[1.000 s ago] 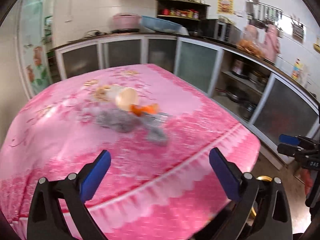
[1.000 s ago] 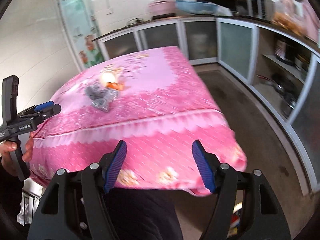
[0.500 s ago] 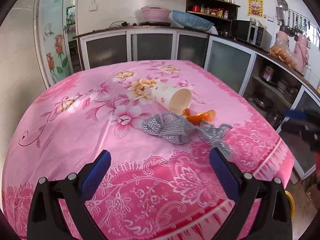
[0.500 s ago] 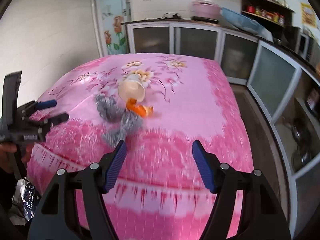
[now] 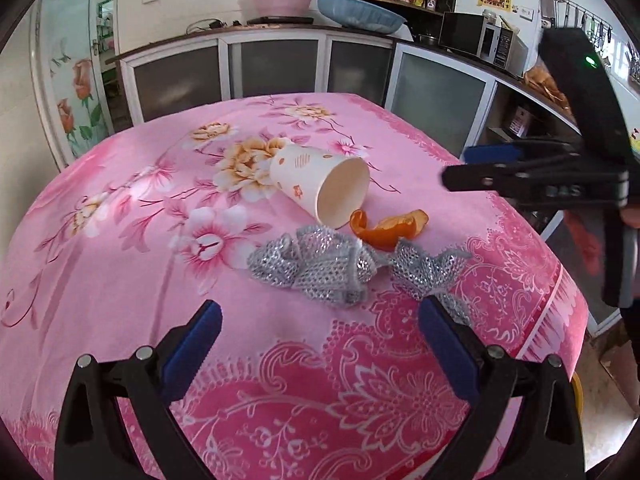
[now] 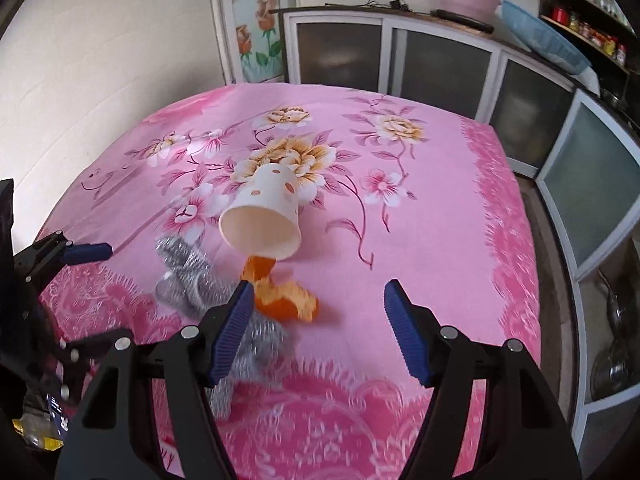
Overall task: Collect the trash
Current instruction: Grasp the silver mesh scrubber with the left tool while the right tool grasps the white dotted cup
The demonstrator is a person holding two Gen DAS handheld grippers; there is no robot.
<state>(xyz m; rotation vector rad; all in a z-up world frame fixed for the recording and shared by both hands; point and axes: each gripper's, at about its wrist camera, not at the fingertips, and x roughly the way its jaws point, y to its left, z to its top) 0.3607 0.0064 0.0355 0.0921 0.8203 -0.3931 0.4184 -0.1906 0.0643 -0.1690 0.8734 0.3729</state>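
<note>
A white paper cup [image 5: 320, 185] lies on its side on the pink flowered tablecloth [image 5: 120, 264], mouth toward me; it also shows in the right wrist view [image 6: 264, 218]. An orange peel [image 5: 390, 229] [image 6: 282, 294] lies by its mouth. Crumpled silver mesh wrappers [image 5: 320, 270] [image 6: 188, 276] lie in front of them. My left gripper [image 5: 320, 346] is open and empty, just short of the wrappers. My right gripper [image 6: 318, 326] is open and empty, low over the cloth beside the peel; its left finger covers part of the mesh.
The table's right edge [image 5: 560, 300] drops to the floor beside grey-fronted kitchen cabinets [image 5: 280, 64]. Basins and jars stand on the counter behind. In the left wrist view the right gripper [image 5: 520, 172] hovers at the right. A yellow item [image 6: 36, 436] sits low at left.
Both grippers have moved forward over the table toward the trash pile. The cup, peel and wrappers now look much nearer and have not moved on the cloth.
</note>
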